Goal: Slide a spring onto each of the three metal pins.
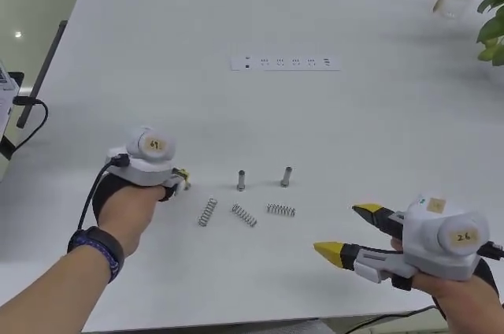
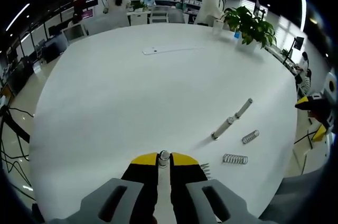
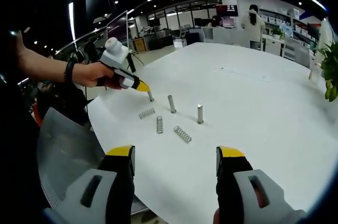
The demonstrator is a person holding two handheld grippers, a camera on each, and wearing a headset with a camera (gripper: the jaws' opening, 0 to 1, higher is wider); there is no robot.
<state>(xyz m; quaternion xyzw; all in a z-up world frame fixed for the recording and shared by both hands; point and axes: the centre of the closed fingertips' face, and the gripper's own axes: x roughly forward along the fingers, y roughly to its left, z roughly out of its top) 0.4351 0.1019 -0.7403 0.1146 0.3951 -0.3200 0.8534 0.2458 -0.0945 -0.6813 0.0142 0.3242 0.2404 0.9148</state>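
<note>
A broad white workbench (image 1: 236, 19) carries everything, with a leafy green plant (image 1: 490, 11) at its far right corner and a flat white power strip (image 1: 285, 63) lying near the middle of its far half. The right gripper (image 1: 346, 230), a white body with black jaws and yellow tips, hovers low at the near right edge. Its jaws stand wide apart and hold nothing, and in the right gripper view the bare tabletop shows between them. The left gripper (image 1: 183, 179), of the same make, sits at the near left in a hand with a dark wristband. Its yellow tips are pressed narrow around a short grey metal pin (image 2: 164, 156), which stands upright at the tabletop just left of the others (image 3: 150, 96). Three small coiled steel springs (image 1: 243, 215) lie on their sides in a loose row near the front of the table, apart from one another and not on any pin. Just behind them, two more upright metal pins (image 1: 241, 180) stand side by side, bare, between the two grippers.
</note>
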